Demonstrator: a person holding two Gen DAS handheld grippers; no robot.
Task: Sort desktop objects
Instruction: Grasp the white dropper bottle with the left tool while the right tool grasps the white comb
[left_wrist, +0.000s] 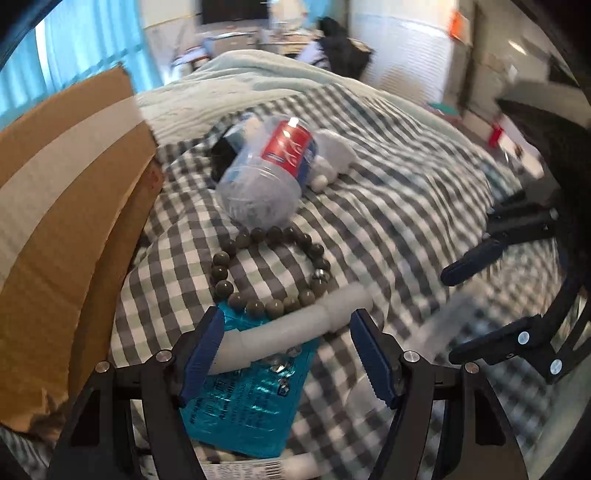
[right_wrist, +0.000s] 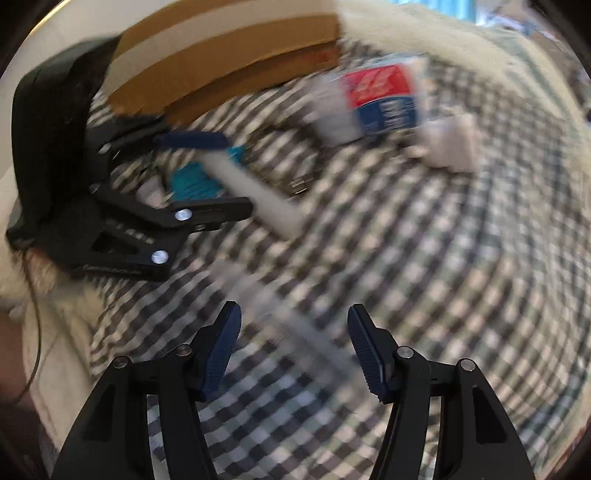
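White tube (left_wrist: 295, 325) lying crosswise between open left tongs (left_wrist: 286, 354), unpinched.

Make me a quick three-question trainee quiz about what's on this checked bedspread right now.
1. True or false: the bead bracelet lies inside the cardboard box.
2. What lies between the open jaws of the left gripper? A) white tube B) plastic bottle C) bracelet
3. Fill in: the blue blister pack lies ___ the white tube.

Key: 1 false, it lies on the checked bedspread, near the plastic bottle; 2 A; 3 under.
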